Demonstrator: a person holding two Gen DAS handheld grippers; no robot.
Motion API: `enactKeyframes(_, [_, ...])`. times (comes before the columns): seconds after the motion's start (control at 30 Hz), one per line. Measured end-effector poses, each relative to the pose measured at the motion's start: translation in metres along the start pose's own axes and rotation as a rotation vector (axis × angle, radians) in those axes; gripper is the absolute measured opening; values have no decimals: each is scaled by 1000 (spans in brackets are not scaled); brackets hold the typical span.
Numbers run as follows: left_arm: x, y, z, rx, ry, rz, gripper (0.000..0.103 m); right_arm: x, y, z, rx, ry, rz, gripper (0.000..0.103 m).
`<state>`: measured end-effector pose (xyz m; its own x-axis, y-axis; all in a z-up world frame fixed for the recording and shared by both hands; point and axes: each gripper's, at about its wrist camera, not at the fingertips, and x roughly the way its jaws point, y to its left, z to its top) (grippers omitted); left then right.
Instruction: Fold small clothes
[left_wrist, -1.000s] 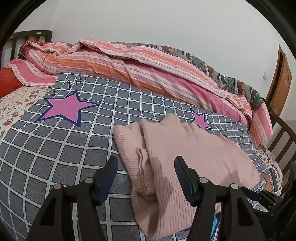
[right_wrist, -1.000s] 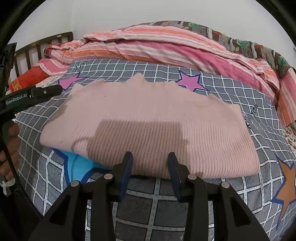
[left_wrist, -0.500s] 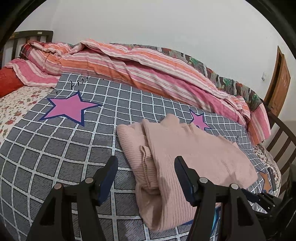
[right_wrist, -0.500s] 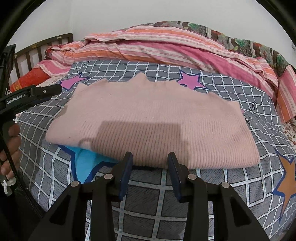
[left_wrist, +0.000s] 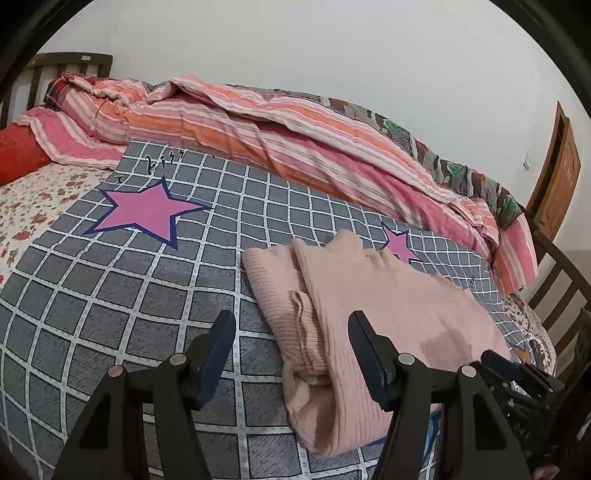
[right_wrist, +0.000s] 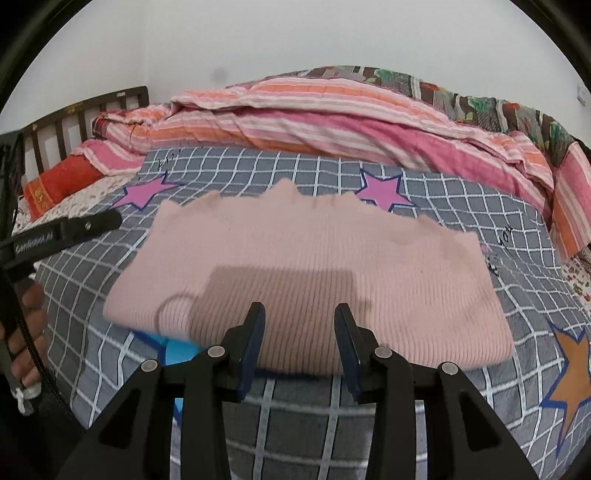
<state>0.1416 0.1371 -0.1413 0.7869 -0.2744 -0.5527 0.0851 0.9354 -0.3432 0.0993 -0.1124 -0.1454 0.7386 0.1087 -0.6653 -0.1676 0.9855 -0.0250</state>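
- The left claw (left_wrist: 291, 354) stands open and empty, its two fingers spread wide, just short of the left end of the pink ribbed sweater (left_wrist: 373, 317).
- At that left end the sweater shows stacked layers: a ribbed cuff or hem edge peeks out between an under layer and the top panel, so the garment already lies folded at least once.
- The sweater rests on the grey checked blanket (left_wrist: 122, 295) with pink stars that covers the bed, near the front edge, partly over a blue patch (right_wrist: 177, 350) of the print.
- Further back a striped quilt (right_wrist: 332, 122) is bunched along the wall, well apart from the sweater.
- The right claw (right_wrist: 299, 343) is also open and holds nothing; it hovers at the near long edge of the sweater (right_wrist: 310, 266), around the middle.
- Judged from this, the fold in hand looks finished and both claws are free between folds.
- A further fold would call for pinching all layers at one end together, since the loose cuff could slip out and spoil the neat edge.
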Motion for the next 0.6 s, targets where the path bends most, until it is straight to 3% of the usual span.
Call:
enactKeyframes(0.33, [2,1,-6,-4,29,-48,61,33,-6,0,29,46,-59,38])
enactKeyframes(0.6, [7,-10,-40,-3,128,-76,61,10,-24,-14,60,30,-33,38])
